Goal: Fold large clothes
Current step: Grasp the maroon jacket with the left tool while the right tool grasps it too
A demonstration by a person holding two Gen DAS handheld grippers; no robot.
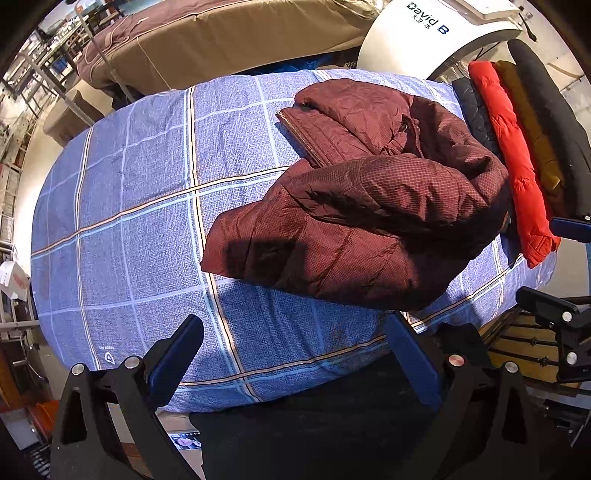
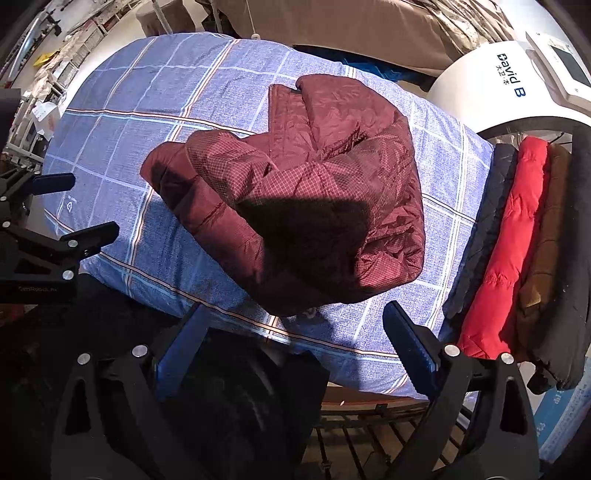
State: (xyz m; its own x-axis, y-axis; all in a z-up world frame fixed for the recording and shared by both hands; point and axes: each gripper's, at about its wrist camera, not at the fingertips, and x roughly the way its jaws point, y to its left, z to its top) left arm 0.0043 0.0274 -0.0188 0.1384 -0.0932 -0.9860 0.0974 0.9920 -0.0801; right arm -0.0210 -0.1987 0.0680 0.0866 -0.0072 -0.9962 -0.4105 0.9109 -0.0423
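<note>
A maroon puffer jacket (image 1: 362, 199) lies bunched and partly folded on a blue checked sheet (image 1: 140, 229), with its zipper edge showing at the far side. It also shows in the right wrist view (image 2: 303, 192) on the same sheet (image 2: 155, 110). My left gripper (image 1: 295, 332) is open and empty, held above the near edge of the sheet, short of the jacket. My right gripper (image 2: 295, 325) is open and empty, just short of the jacket's near hem. The right gripper also shows at the right edge of the left wrist view (image 1: 554, 273).
Folded jackets lie in a row along the right side: dark quilted (image 1: 476, 110), red (image 1: 517, 158), brown (image 1: 532, 125) and black (image 1: 554, 122). A white machine (image 1: 436, 33) stands behind them. A brown-covered bed (image 1: 221, 40) stands at the back. Shelves line the left.
</note>
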